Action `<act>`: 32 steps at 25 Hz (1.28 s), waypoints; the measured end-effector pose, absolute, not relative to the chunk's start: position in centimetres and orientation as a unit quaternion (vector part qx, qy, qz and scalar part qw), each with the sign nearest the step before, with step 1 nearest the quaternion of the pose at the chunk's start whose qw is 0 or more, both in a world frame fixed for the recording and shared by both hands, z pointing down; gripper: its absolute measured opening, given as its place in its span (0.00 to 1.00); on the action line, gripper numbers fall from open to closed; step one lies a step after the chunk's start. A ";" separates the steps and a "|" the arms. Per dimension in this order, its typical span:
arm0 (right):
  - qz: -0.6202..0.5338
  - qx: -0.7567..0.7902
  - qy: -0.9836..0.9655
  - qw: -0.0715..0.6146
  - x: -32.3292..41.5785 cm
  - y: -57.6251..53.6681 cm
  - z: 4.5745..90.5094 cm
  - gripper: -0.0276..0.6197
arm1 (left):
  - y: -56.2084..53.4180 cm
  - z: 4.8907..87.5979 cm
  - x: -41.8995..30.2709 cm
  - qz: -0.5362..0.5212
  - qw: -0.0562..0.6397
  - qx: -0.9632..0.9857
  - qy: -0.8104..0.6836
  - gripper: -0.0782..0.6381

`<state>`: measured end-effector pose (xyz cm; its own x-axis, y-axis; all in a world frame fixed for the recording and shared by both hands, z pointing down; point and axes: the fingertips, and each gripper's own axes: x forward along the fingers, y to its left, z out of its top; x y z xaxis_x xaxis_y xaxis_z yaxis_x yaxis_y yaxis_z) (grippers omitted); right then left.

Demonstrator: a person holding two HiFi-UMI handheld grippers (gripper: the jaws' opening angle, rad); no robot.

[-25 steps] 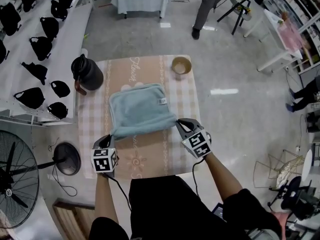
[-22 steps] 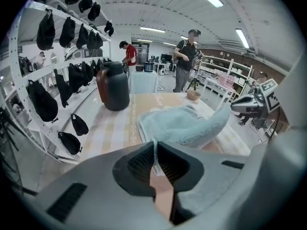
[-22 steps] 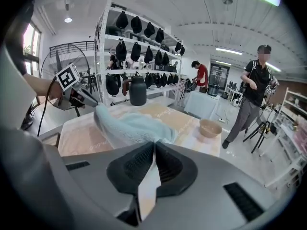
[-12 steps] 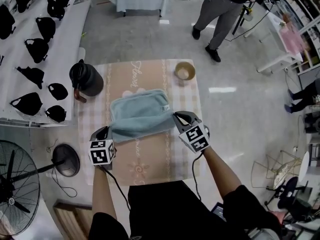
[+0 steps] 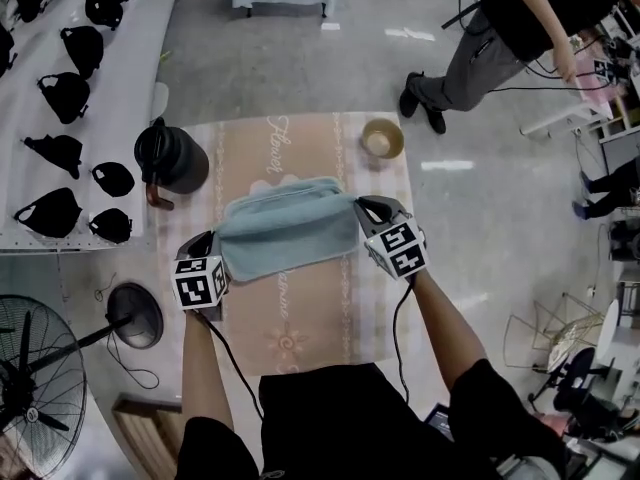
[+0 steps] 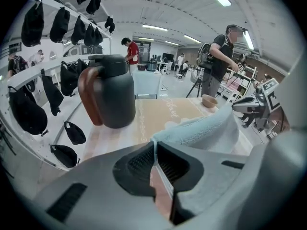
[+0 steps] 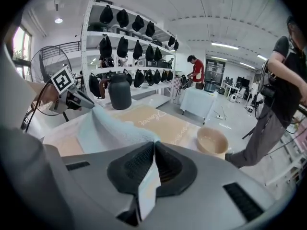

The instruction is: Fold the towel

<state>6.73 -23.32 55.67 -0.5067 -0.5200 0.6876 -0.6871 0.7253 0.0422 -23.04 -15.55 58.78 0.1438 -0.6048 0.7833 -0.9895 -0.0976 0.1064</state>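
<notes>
Light-blue towel (image 5: 288, 230) — doubled over, lifted.

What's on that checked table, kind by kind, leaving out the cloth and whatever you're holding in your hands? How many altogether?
blue towel: 1
black jug: 1
tan bowl: 1
Total: 3

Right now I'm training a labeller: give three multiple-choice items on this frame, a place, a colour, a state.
1. The black jug stands on the table: A. left of the towel; B. right of it; C. on top of it.
2. The towel is: A. red; B. light blue; C. black.
3. The grippers are: A. both open; B. both shut on the towel; C. one open.
Key: A, jug beyond the towel's left edge; B, pale blue cloth; B, left gripper and right gripper each pinch cloth.
</notes>
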 end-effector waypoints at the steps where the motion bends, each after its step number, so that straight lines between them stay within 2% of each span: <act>1: 0.120 0.352 -0.858 0.354 6.6 -23.8 56.0 0.07 | -16.0 59.1 -23.2 0.295 0.330 0.681 -0.584 0.15; 14: 0.146 0.353 -0.838 0.390 5.5 -27.8 60.7 0.07 | -20.2 63.5 -24.9 0.329 0.343 0.675 -0.565 0.15; 32: 0.189 0.360 -0.827 0.388 5.1 -29.7 63.6 0.07 | -22.0 65.8 -25.2 0.326 0.353 0.675 -0.559 0.15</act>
